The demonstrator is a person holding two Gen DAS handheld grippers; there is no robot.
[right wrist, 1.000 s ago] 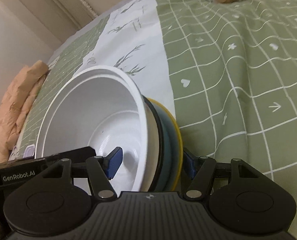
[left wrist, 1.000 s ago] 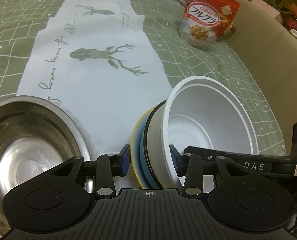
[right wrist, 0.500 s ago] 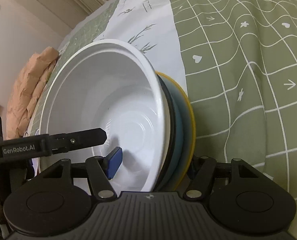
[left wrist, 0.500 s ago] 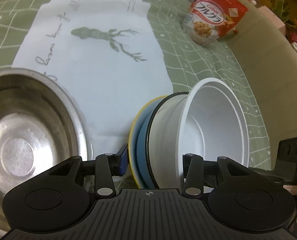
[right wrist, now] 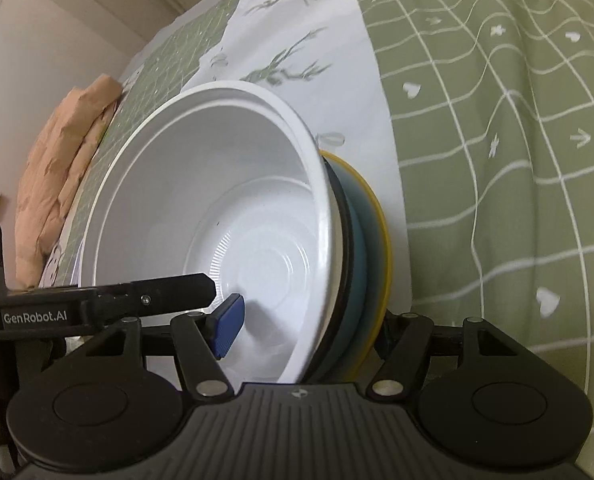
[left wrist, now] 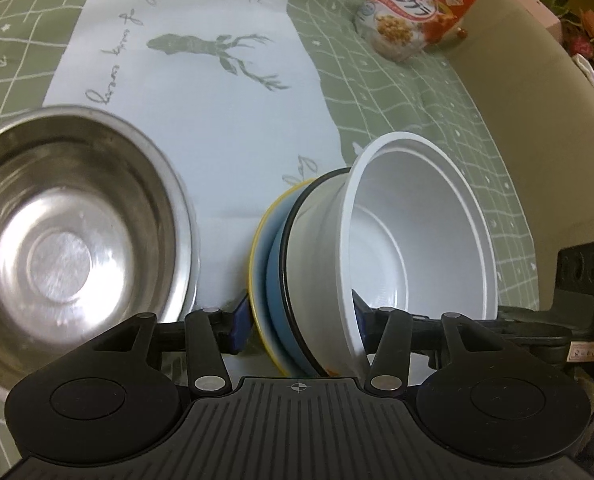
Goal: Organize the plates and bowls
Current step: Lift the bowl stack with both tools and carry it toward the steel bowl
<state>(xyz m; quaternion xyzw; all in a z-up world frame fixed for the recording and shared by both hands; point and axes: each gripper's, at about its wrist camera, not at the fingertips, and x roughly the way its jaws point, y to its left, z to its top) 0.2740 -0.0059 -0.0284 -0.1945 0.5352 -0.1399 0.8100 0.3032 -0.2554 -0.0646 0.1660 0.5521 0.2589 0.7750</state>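
Both grippers reached into the same tilted stack of dishes. Left gripper (left wrist: 299,320) straddled the stack's lower edge with its jaws opening: the blue pad on its left finger (left wrist: 241,318) stood just clear of the yellow plate (left wrist: 257,264), a sliver of cloth showing between them, while its other finger lay inside the white bowl (left wrist: 417,232) against the wall. So the stack sat between the pads but was not pinched from that side.

Right gripper (right wrist: 305,324) spanned the stack from the opposite side. One blue pad (right wrist: 229,326) sat inside the white bowl (right wrist: 233,200), and the other finger went behind the yellow plate (right wrist: 385,240), mostly hidden by it. Whether its pads actually pressed on the stack could not be made out. A black finger of the left gripper crossed the bowl just above that blue pad.

From the inside out, the stack ran white bowl, a black-rimmed dish (left wrist: 293,248), a blue plate (left wrist: 275,292) and the yellow plate, all nested and standing nearly on edge on the white deer-print runner (left wrist: 201,92).

Just beside the stack, on the left gripper's side, a steel bowl (left wrist: 69,232) rested upright. Beyond lay the green checked tablecloth (right wrist: 497,120), with a red cereal bag (left wrist: 413,12) at the far end and a crumpled brown paper bag (right wrist: 61,168) near the wall.
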